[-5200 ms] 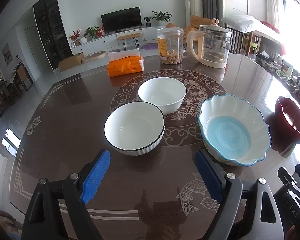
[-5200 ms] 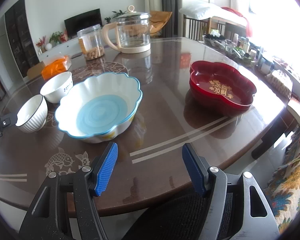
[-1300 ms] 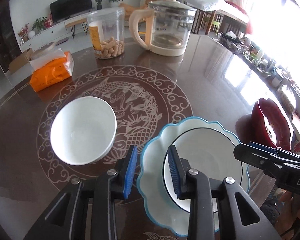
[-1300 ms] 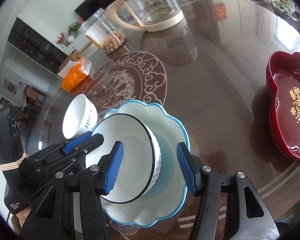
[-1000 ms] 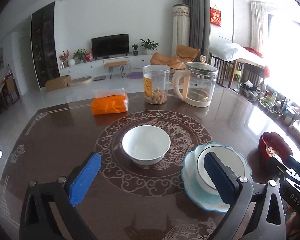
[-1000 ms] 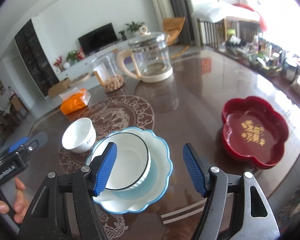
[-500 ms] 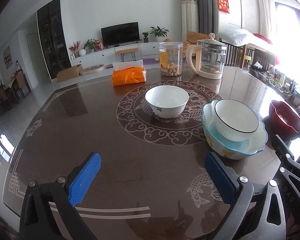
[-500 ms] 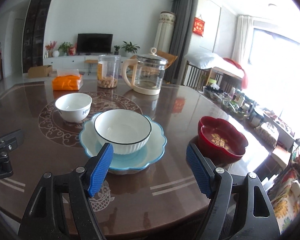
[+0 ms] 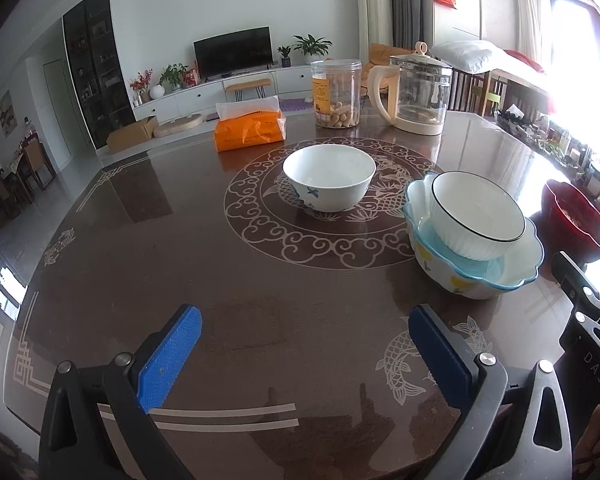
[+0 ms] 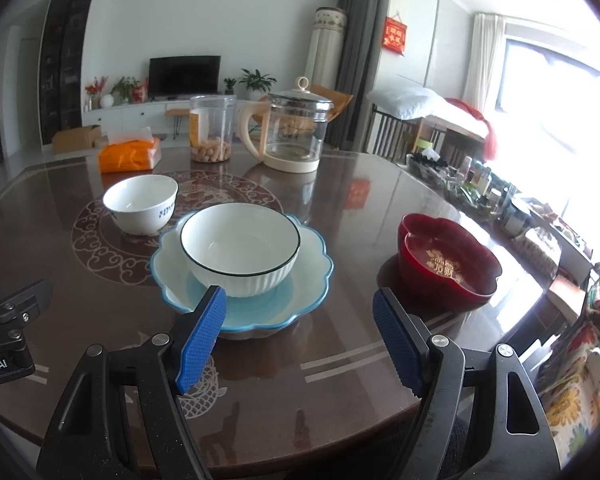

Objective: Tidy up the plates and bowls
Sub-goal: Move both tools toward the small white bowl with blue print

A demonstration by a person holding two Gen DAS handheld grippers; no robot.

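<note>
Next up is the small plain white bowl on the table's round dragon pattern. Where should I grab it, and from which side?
Take the small white bowl by its rim, one finger inside and one outside, at its near edge. It stands upright, open and empty, and its wall flares too wide for a clasp across the body. The open left gripper faces it over bare table, so come from there, above and in front.

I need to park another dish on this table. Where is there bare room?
The widest bare patch is the near-left table, left of the small white bowl. Another lies between the scalloped blue bowl, which holds the black-rimmed bowl, and the red dish. The far edge is crowded: tissue pack, jar, kettle.
</note>
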